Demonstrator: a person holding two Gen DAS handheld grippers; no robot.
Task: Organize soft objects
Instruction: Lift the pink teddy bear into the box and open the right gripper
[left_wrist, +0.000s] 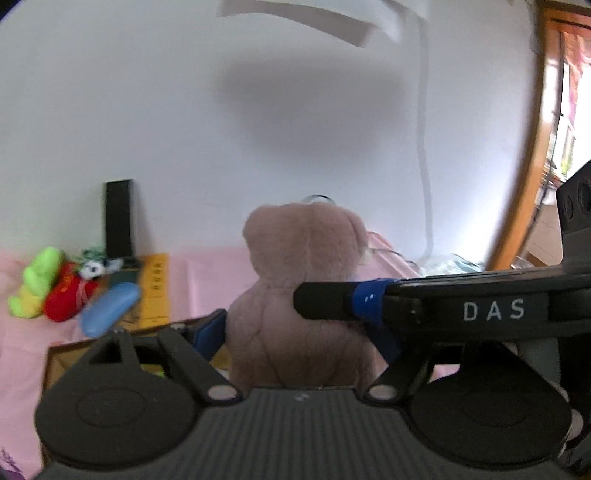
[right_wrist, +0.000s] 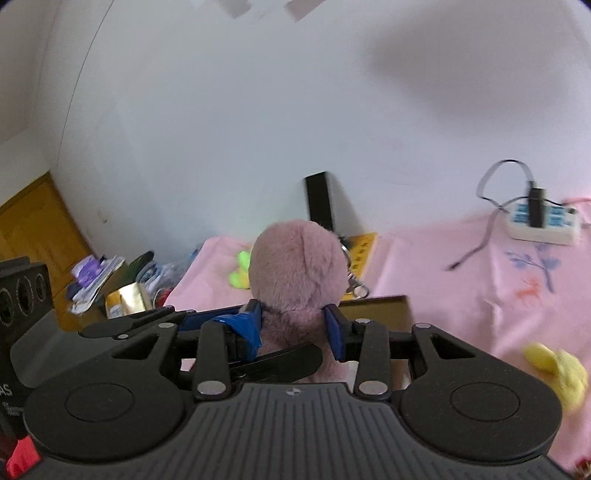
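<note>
Mauve plush bear (right_wrist: 295, 266), upright, long axis vertical, head up, back turned to both cameras, face toward the far white wall. Held aloft above the pink-clothed table (right_wrist: 443, 258), over the near brown cardboard box (right_wrist: 384, 306). Metal clasp (right_wrist: 355, 286) dangling at the bear's right side, by the head.

Right tongs (right_wrist: 293, 323) clenched on the bear at the neck, blue-padded fingers (right_wrist: 334, 328) pressing in from either side, fur bulging above them. Left tongs (left_wrist: 295, 325) clamped on the bear's torso lower down, one blue pad (left_wrist: 208, 332) against its left flank; other flank largely hidden behind a finger of the right tongs crossing the left-wrist view.

Box open at the top, its brown rim (left_wrist: 74, 347) showing below the bear; contents mostly hidden by the tongs, only a sliver of something yellow-green, not identifiable.

Far left on the table: green-and-yellow plush (left_wrist: 35, 282) touching a red plush (left_wrist: 68, 297), a blue case (left_wrist: 109, 308) just beside them, an orange booklet (left_wrist: 157, 291) behind. Black slab (left_wrist: 119, 218) leaning on the wall. Far right: white power strip (right_wrist: 543, 221) with a plugged cable. Near right: yellow plush (right_wrist: 557, 369), blurred.
</note>
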